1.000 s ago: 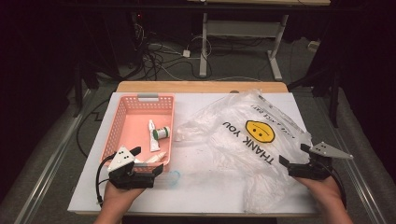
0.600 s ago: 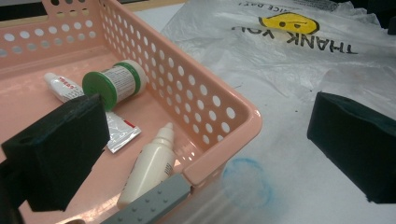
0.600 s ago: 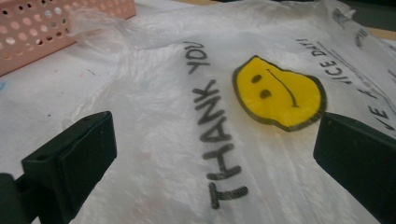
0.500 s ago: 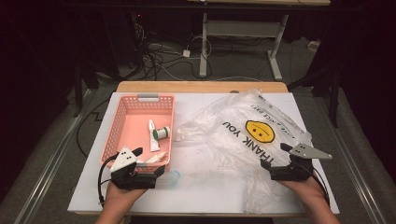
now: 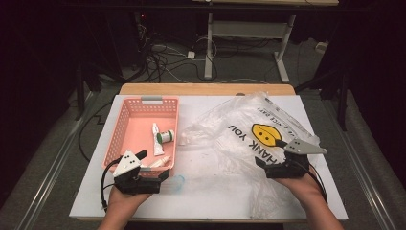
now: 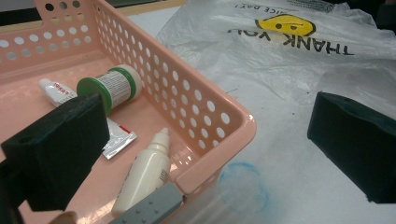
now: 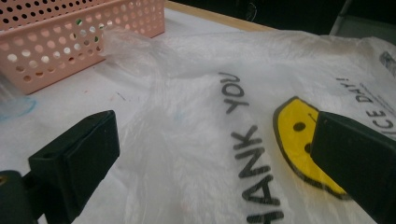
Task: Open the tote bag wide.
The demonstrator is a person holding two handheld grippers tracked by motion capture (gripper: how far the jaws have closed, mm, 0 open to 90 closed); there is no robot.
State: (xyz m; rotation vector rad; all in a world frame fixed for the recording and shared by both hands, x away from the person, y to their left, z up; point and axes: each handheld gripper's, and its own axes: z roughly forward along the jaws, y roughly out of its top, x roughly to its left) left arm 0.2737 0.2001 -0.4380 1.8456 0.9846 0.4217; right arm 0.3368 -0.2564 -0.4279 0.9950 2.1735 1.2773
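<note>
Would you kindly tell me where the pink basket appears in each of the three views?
High view: pink basket left of centre, ahead of the left gripper.
Left gripper view: it spans the left half.
Right gripper view: top-left corner.
Shared landmark: the plastic bag with a yellow smiley, beside it.

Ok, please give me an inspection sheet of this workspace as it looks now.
Surface: white table top, a faint blue ring mark near the basket corner.
Job's things: pink perforated plastic basket holding a green-capped small jar, a white tube and a white dropper bottle; crumpled clear plastic bag with yellow smiley face beside it.
Clutter: nothing seen.
Grippers: left gripper open at the basket's near corner; right gripper open above the bag.
Cables: black cable trailing from the left gripper.
Surroundings: dark floor, tangled wires, metal desk legs.
</note>
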